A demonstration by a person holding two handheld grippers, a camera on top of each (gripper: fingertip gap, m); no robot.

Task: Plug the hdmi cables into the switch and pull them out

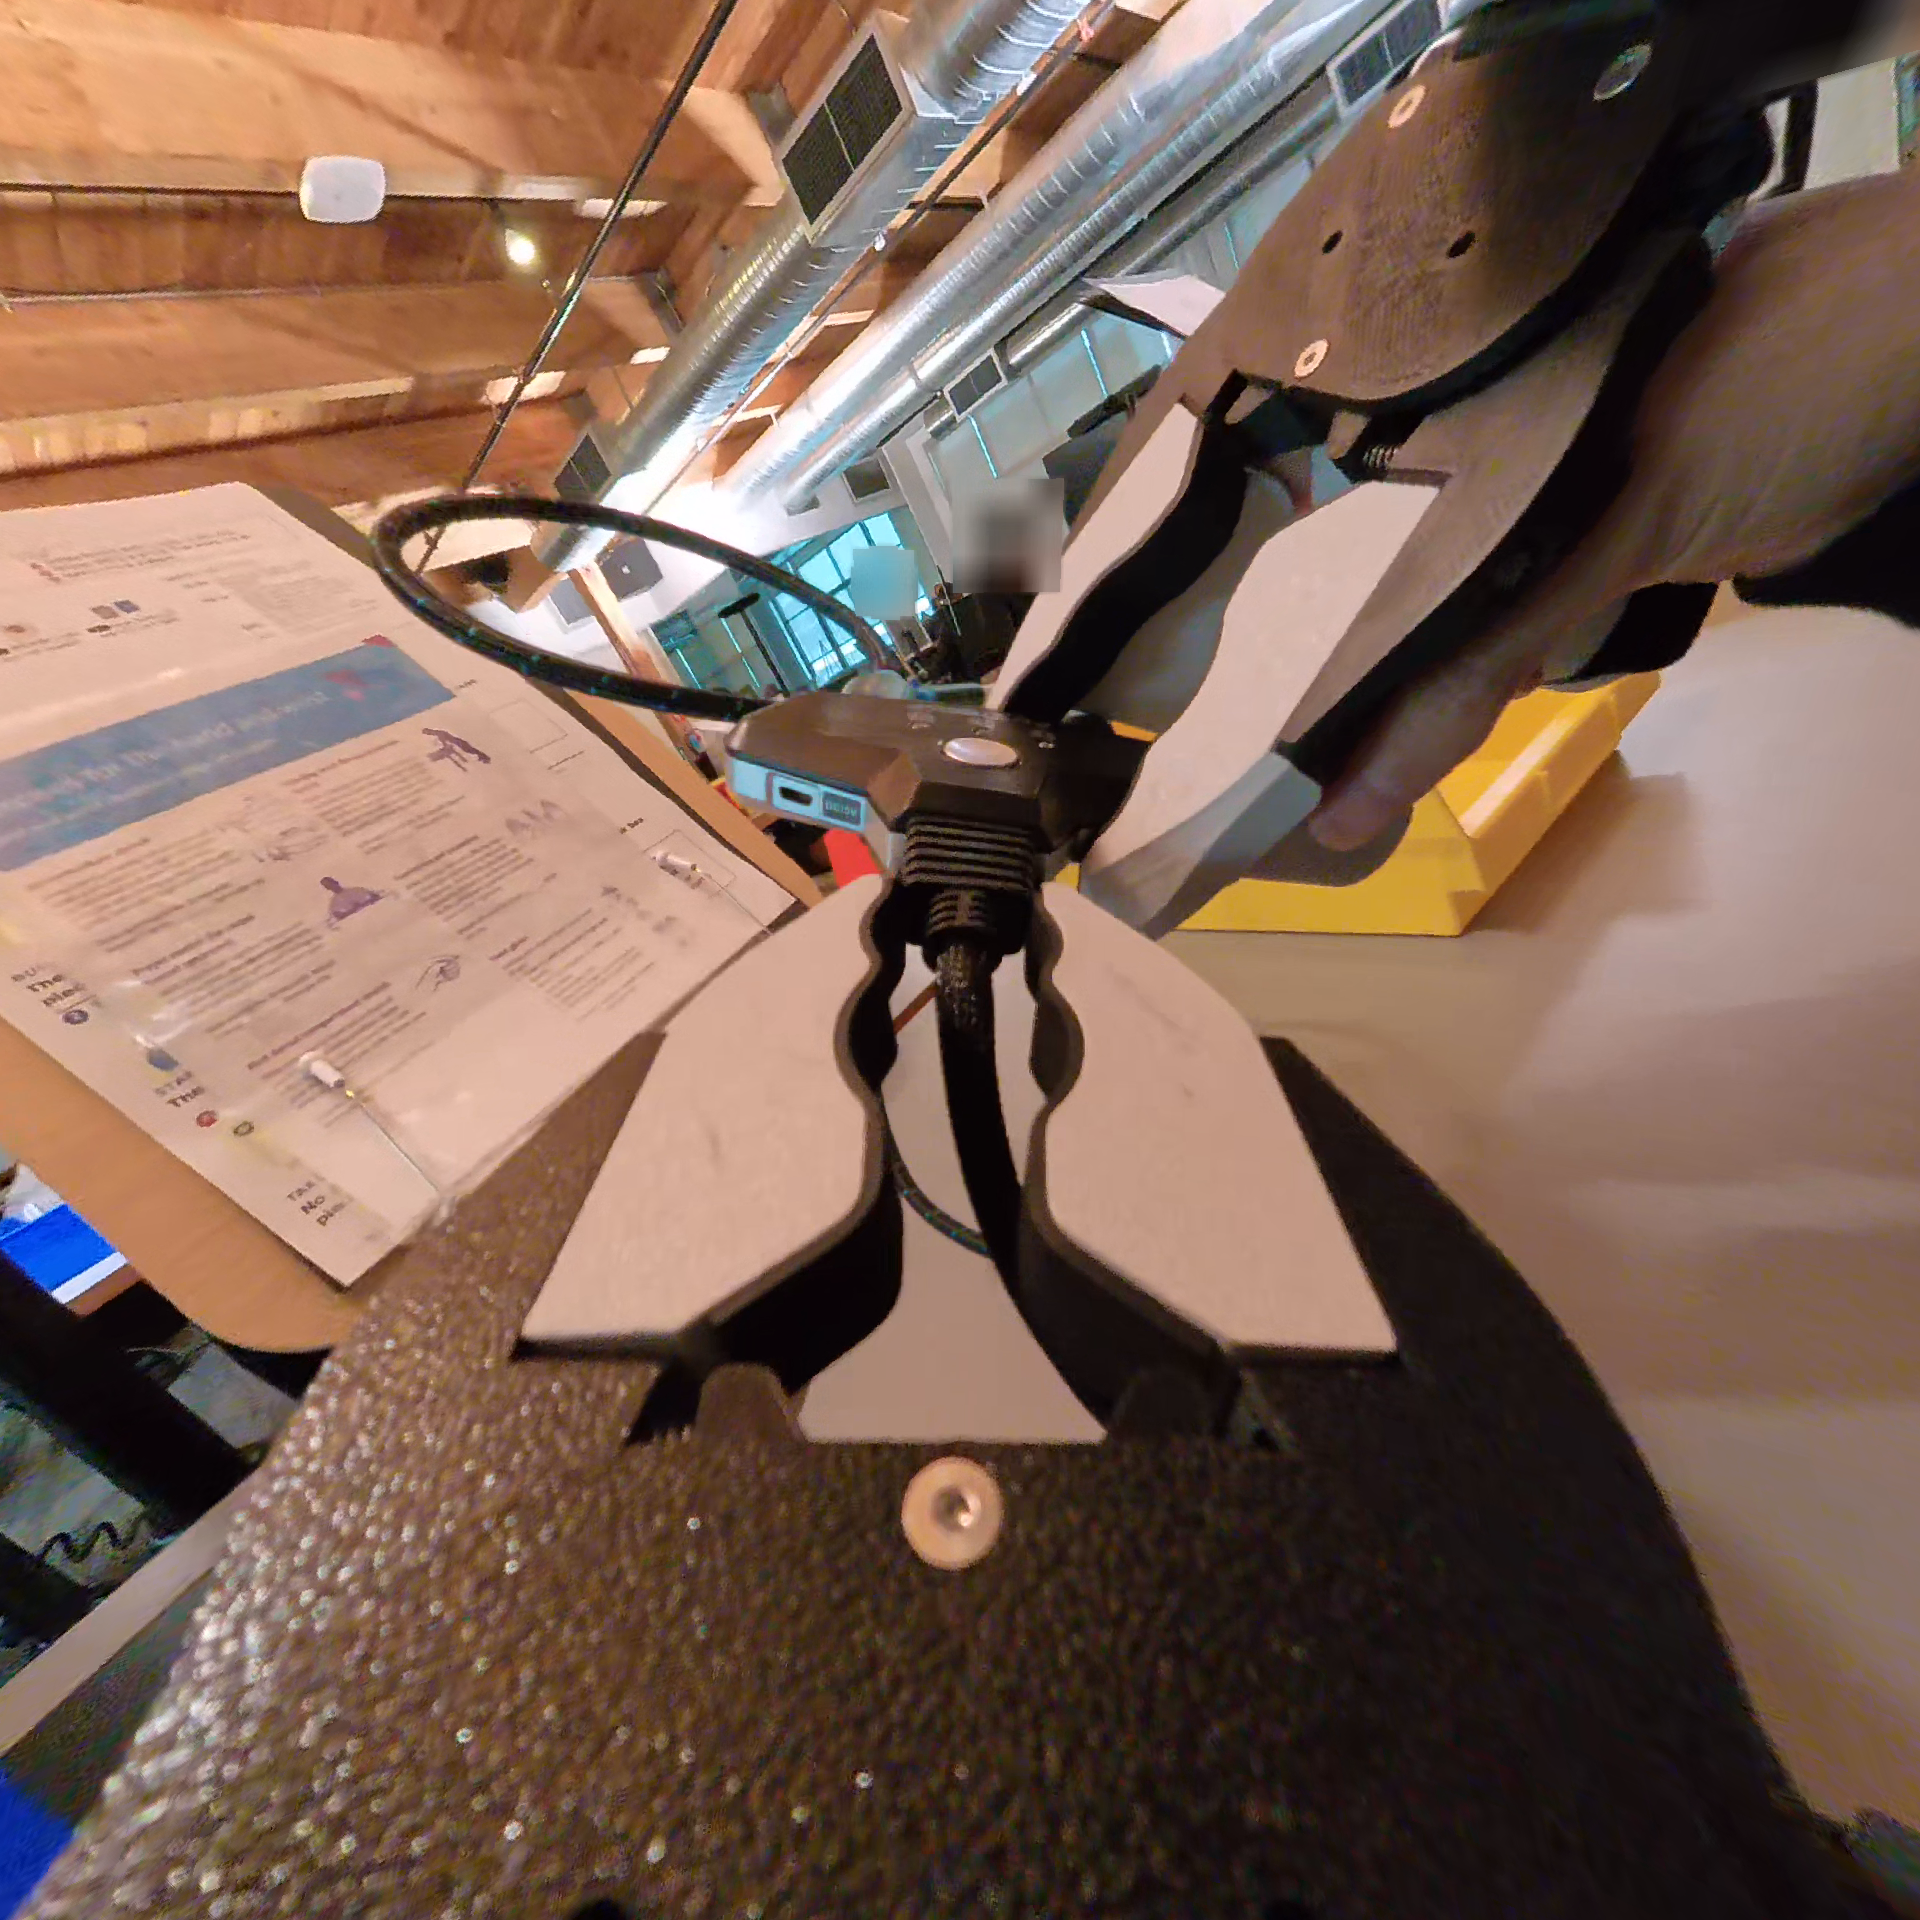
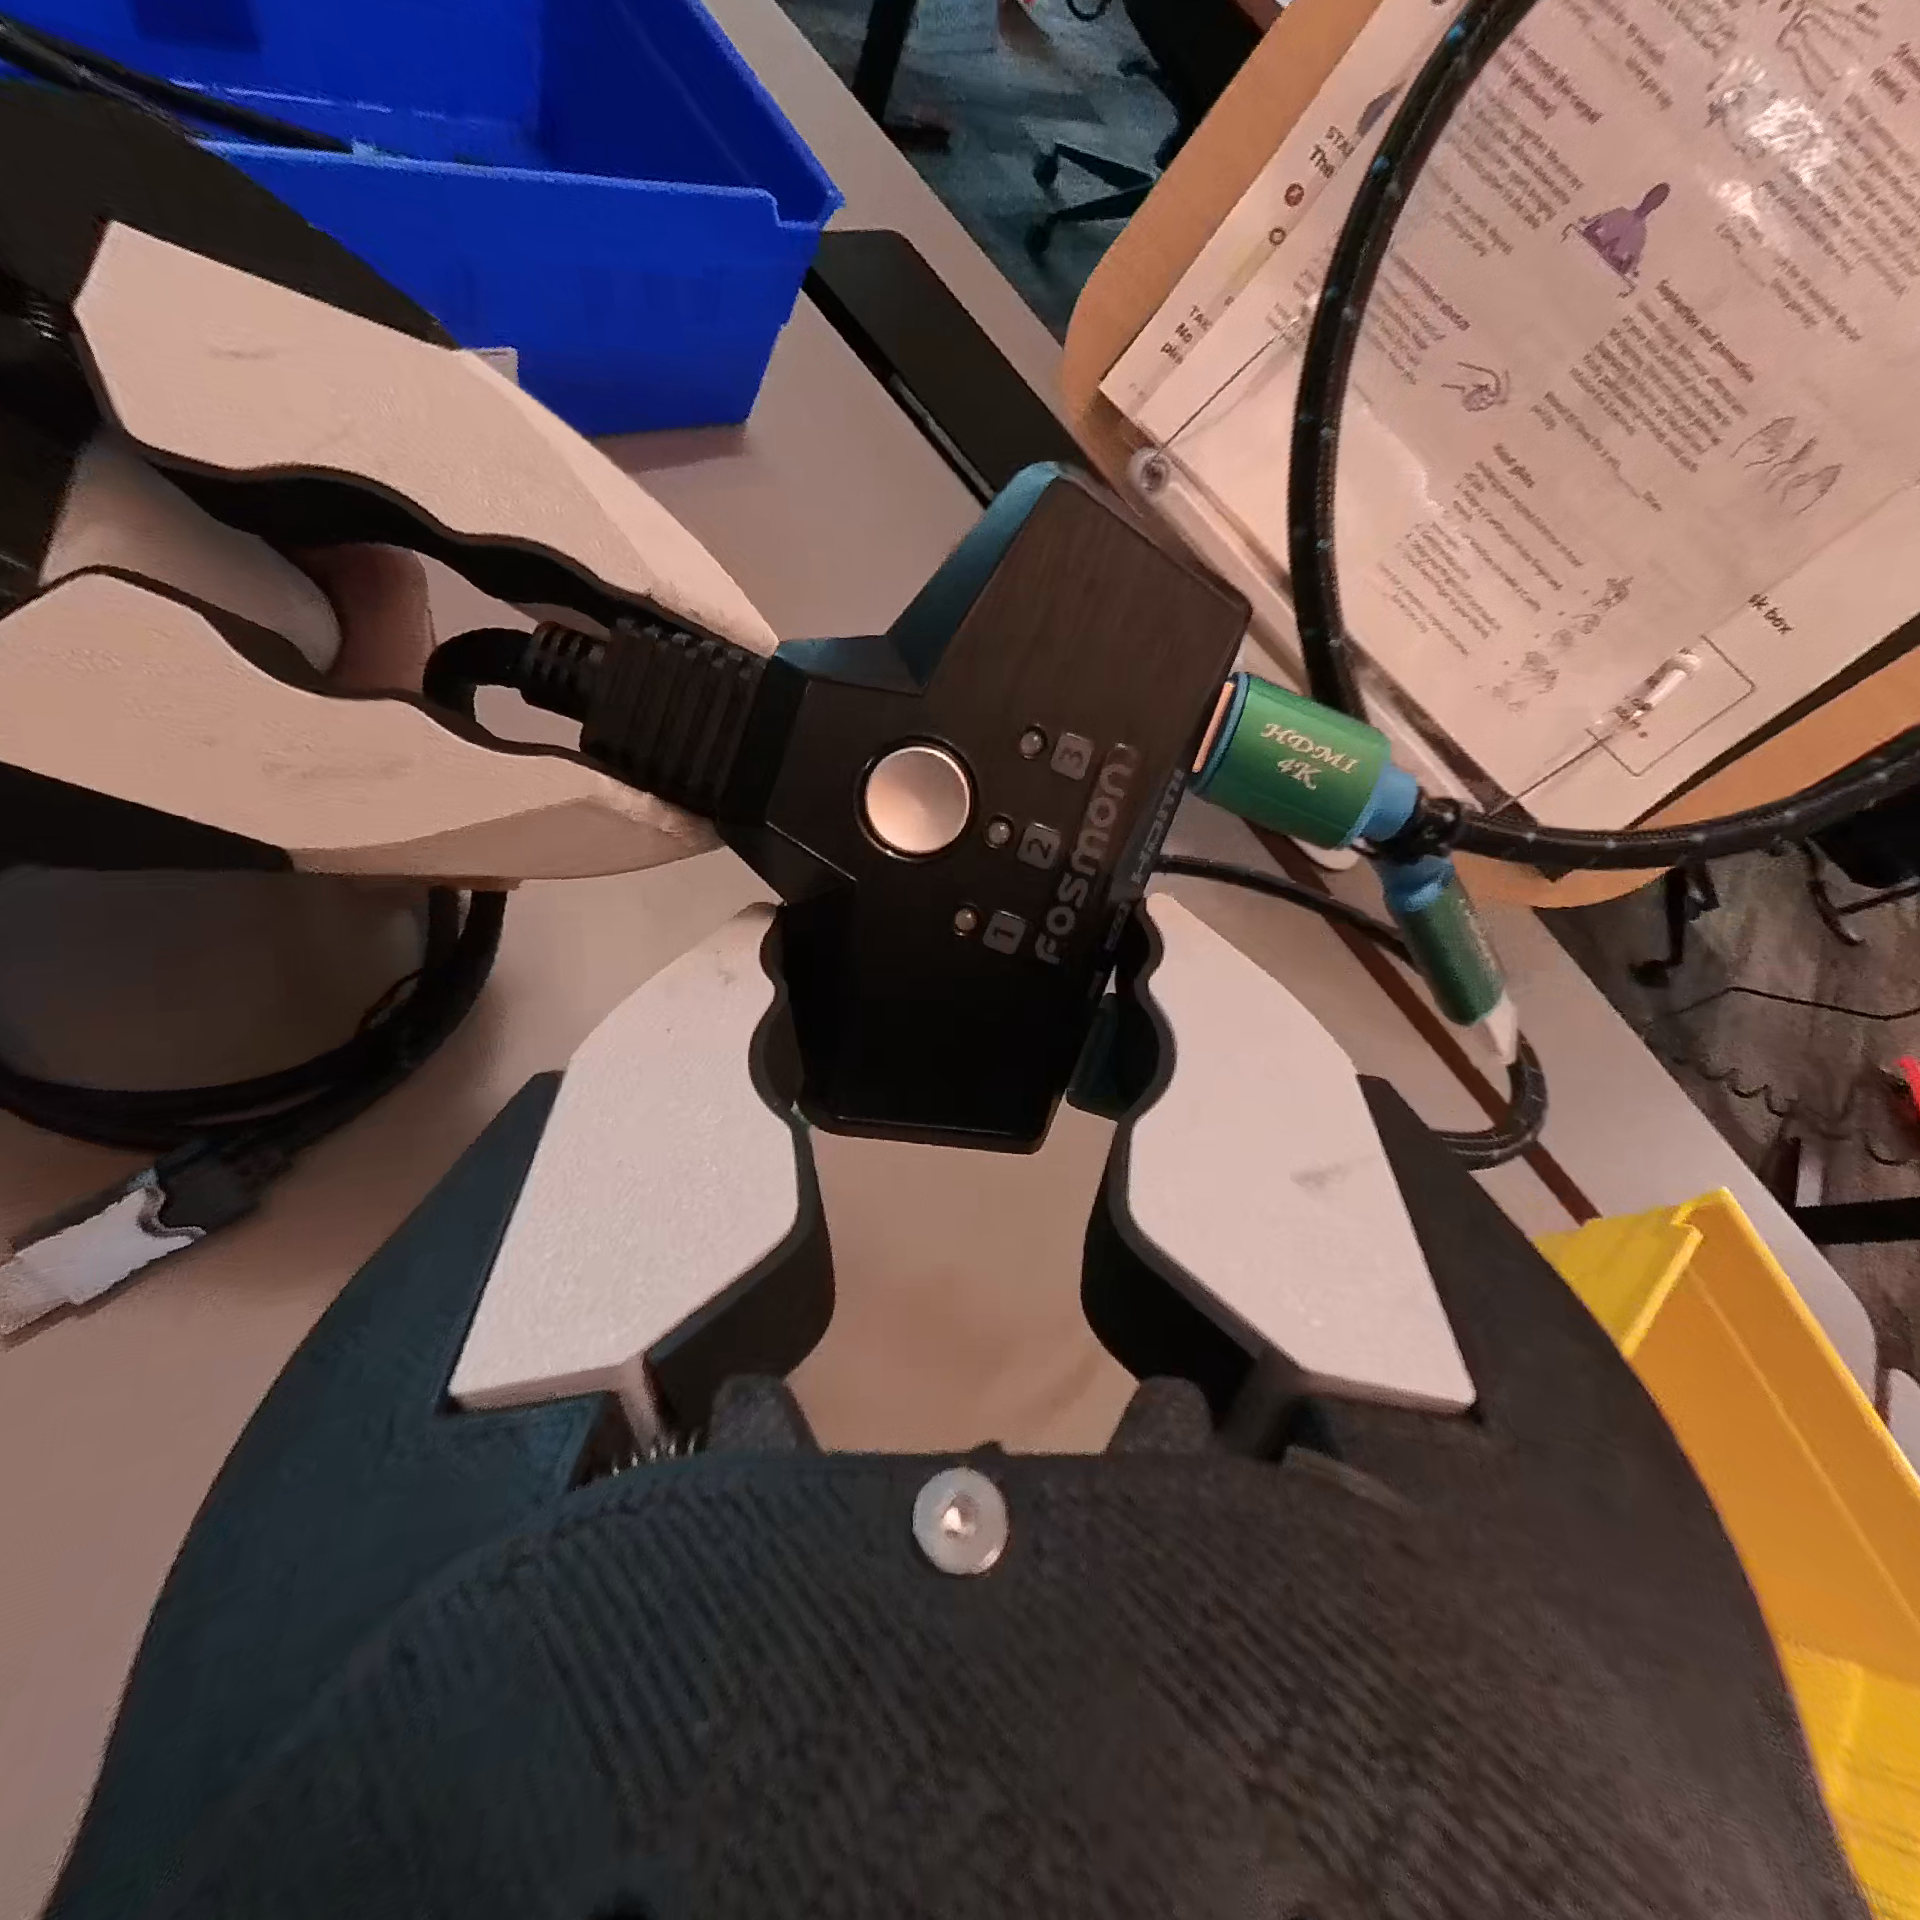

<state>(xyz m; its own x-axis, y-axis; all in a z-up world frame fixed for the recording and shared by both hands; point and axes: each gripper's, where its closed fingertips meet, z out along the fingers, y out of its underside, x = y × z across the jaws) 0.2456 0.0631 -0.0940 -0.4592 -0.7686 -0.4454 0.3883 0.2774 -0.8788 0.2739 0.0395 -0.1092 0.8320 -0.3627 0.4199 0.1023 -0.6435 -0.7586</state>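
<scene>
Switch (image 2: 997, 831) held above beige table (image 2: 883, 436), wood-beamed ceiling (image 1: 260, 312) overhead.

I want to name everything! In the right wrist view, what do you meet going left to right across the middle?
Left gripper → ribbed black plug → black switch box → green metal plug → braided black cable.

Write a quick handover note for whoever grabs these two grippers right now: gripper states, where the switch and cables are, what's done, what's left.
Left gripper: shut on the black ribbed connector of the switch's own lead.
Right gripper: shut on the switch, held above the table.
Done: one green plug is seated in a port on the switch's far side.
Left: the second green plug hangs loose beside it, not inserted. Plug it in, then pull the cables out.
Nearby: blue bin, yellow bin.
</scene>
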